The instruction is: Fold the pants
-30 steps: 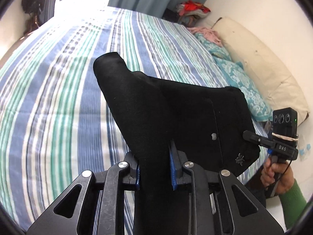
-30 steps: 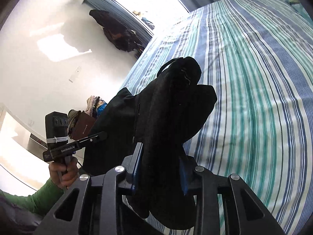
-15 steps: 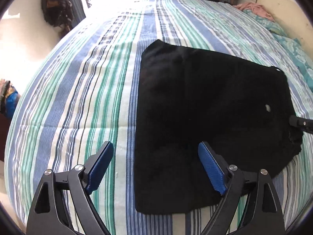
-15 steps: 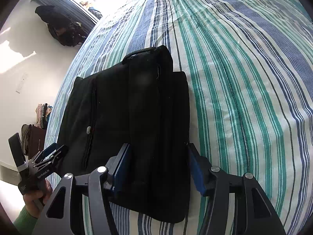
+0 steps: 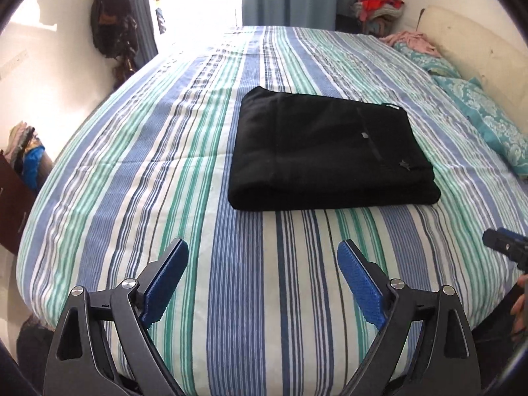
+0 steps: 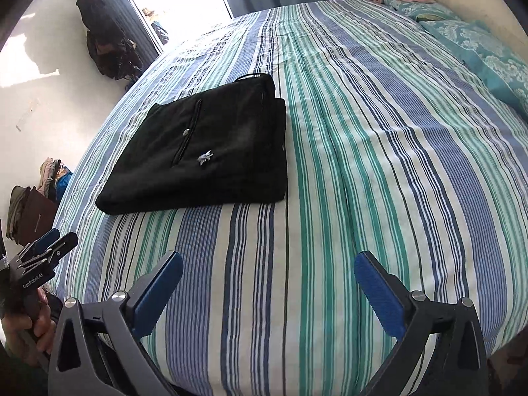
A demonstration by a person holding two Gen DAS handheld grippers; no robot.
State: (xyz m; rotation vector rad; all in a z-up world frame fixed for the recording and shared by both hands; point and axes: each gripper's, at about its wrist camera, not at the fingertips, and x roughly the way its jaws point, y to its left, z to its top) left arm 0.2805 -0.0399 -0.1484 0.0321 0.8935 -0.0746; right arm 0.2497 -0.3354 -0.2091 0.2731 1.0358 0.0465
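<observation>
Across the striped bed (image 5: 138, 171) now lies flat what a second ago hung bunched in the air: the black pants (image 5: 323, 151), folded into a compact, thick rectangle, resting alone on the sheet toward the middle, pocket slit and small silver emblem facing up, rounded fold edge nearest the cameras. No longer pinched at either side. Left gripper (image 5: 262, 283) released, jaws just opened wide with nothing between the blue pads (image 5: 166, 280) but bare striped sheet, drawn back well clear of the cloth. Right gripper (image 6: 269, 292) likewise let go, jaws just spread to full width, empty, also pulled back from the near edge. Judged from this: last fold laid down and dropped, edges fairly square, task looking essentially finished, at most a light smoothing left.
</observation>
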